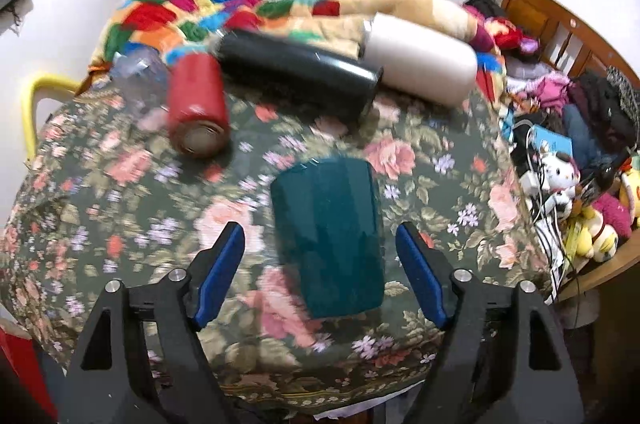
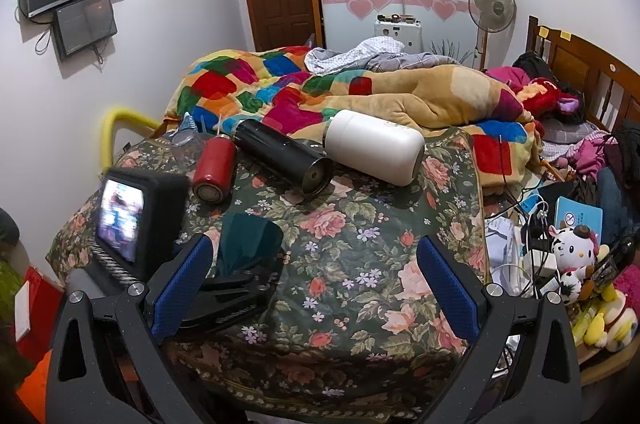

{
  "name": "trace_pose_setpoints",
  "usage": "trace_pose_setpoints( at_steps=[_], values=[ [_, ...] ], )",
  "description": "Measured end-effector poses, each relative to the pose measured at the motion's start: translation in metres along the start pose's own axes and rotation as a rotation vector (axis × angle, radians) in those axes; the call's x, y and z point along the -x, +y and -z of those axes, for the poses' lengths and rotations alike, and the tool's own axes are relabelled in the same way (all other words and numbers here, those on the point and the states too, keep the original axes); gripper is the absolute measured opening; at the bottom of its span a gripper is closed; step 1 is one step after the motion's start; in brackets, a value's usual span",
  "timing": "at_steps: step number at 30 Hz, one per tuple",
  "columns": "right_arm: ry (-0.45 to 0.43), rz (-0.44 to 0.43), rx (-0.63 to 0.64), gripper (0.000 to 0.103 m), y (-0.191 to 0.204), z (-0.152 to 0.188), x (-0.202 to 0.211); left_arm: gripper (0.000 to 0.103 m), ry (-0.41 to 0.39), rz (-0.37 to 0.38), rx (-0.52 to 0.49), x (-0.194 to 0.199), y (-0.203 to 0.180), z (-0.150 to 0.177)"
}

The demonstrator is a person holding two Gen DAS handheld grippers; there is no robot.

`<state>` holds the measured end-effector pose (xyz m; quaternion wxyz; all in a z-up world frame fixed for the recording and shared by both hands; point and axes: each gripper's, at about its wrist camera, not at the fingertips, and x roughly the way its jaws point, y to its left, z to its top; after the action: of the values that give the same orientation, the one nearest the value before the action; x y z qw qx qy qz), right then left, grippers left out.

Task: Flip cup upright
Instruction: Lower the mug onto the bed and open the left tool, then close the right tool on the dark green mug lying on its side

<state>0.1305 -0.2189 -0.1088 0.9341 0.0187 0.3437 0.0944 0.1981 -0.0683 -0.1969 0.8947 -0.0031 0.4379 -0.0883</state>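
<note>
A dark teal cup [image 1: 330,236] lies on its side on the floral cloth [image 1: 120,208], its length pointing away from me. My left gripper [image 1: 320,248] is open, with the cup between its blue pads [image 1: 222,270] and a gap on each side. In the right wrist view the teal cup [image 2: 248,238] sits at the left, with the left gripper's black body around it. My right gripper [image 2: 312,264] is open and empty over the floral cloth [image 2: 360,264], to the right of the cup.
A red cup [image 1: 196,104], a black flask [image 1: 296,76] and a white flask [image 1: 420,58] lie on their sides at the back of the cloth. A clear cup [image 1: 140,72] lies behind the red one. A patchwork quilt [image 2: 280,84] lies beyond. Cables and plush toys [image 2: 572,256] crowd the right.
</note>
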Motion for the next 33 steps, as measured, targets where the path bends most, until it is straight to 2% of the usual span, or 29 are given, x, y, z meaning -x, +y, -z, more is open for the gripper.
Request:
trace_pose_setpoints(
  at_steps=[3,6,10,15,23,28,30,33],
  values=[
    [0.000,-0.002,0.011,0.102,0.006,0.001,0.001,0.084,-0.043,-0.022,-0.004,0.023,0.013,0.006],
    [0.005,-0.007,0.021,0.102,0.014,0.003,-0.001,0.084,-0.080,-0.092,-0.006,0.042,0.033,0.014],
    [0.028,-0.014,0.039,0.102,0.024,0.005,-0.010,0.084,-0.096,-0.165,0.026,0.054,0.060,0.025],
    [0.079,-0.042,0.058,0.101,0.041,0.007,-0.036,0.084,-0.115,-0.219,0.088,0.061,0.092,0.035],
    [0.187,-0.020,0.113,0.099,0.059,0.009,-0.099,0.084,-0.146,-0.229,0.127,0.064,0.111,0.039],
    [0.274,-0.068,0.108,0.093,0.064,0.011,-0.130,0.084,-0.146,-0.206,0.152,0.062,0.119,0.039],
    [0.292,-0.067,0.132,0.092,0.069,0.012,-0.138,0.084,-0.147,-0.200,0.158,0.062,0.120,0.040],
    [0.333,-0.069,0.153,0.086,0.072,0.015,-0.150,0.084,-0.147,-0.202,0.155,0.061,0.120,0.041]
  ],
)
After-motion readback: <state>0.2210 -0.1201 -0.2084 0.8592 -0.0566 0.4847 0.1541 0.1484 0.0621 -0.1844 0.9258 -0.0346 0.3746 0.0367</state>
